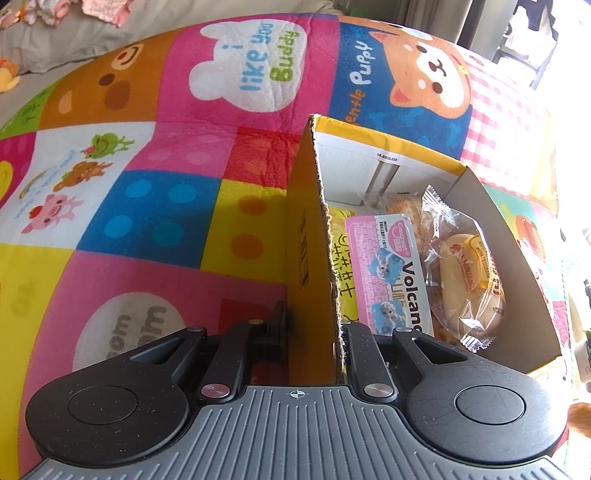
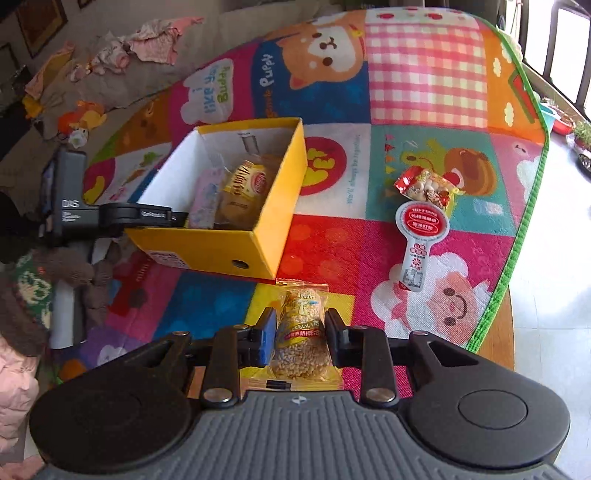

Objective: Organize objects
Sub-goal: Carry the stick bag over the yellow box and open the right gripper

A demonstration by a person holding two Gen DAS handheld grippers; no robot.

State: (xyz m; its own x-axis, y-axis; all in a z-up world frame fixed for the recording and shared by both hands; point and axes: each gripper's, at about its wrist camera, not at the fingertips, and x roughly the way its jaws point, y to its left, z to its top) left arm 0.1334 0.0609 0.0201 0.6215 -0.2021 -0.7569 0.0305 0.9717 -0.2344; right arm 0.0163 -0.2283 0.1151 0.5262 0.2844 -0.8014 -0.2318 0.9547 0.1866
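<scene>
A lived-in home, likely a family room. Beyond the tool, a bright patchwork play mat [image 2: 424, 155] printed with cartoon puppies, bears and sheep, spread over a wooden bench [image 2: 496, 343]. Further off to the tool's left, a grey sofa [image 2: 122, 88] strewn with small pink clothes [image 2: 155, 44] and a soft toy [image 2: 79, 118]. Framed pictures [image 2: 40, 22] on the wall behind.

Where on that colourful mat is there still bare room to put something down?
The mat lies bare beyond the yellow box, over the checked and puppy patches, and left of the box in the left wrist view. It is crowded right of the box, around the red snack bag and white spoon-shaped packet. The box holds several snacks.
</scene>
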